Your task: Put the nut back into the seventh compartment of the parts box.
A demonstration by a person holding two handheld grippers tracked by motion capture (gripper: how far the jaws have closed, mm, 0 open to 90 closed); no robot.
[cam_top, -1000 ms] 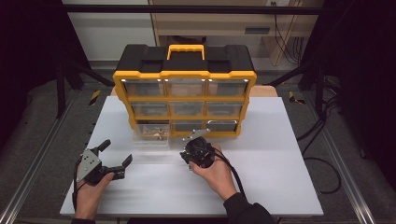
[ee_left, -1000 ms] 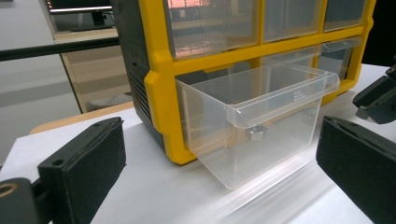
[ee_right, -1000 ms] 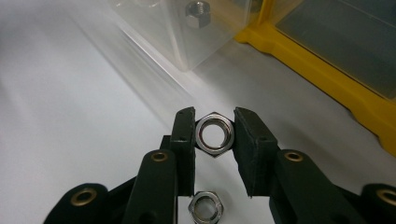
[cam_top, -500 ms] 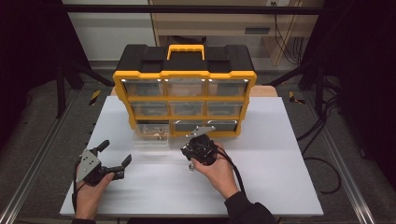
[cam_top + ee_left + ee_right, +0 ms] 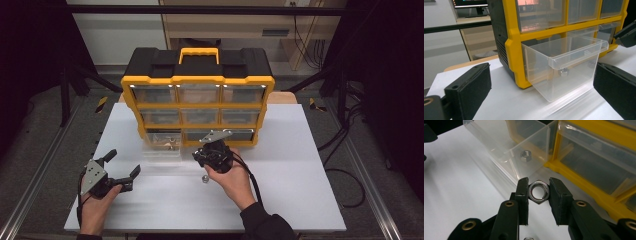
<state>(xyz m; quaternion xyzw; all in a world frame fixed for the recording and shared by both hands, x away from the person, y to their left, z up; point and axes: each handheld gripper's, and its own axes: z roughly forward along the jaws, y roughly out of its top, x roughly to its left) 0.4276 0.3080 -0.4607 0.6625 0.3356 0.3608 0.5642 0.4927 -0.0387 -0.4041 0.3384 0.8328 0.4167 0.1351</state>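
My right gripper [image 5: 538,192] is shut on a steel hex nut [image 5: 539,200], held upright between the pads just in front of the pulled-out clear drawer [image 5: 506,147]. Another nut [image 5: 525,155] lies inside that drawer. In the high view the right gripper [image 5: 209,152] hovers by the yellow and black organizer [image 5: 197,80], at its bottom row. A loose nut [image 5: 204,178] lies on the table just below the hand. My left gripper [image 5: 123,162] rests open at the front left, and its view faces the drawer [image 5: 564,67] with the nut [image 5: 563,72] inside.
The organizer stands at the back middle of the white table [image 5: 300,165], with its other clear drawers pushed in. Metal rails [image 5: 35,175] run along both table sides. White table surface lies between the two hands and at the right.
The right hand has shifted slightly up and toward the organizer with the nut, uncovering a loose nut on the table. The left gripper has stayed put.
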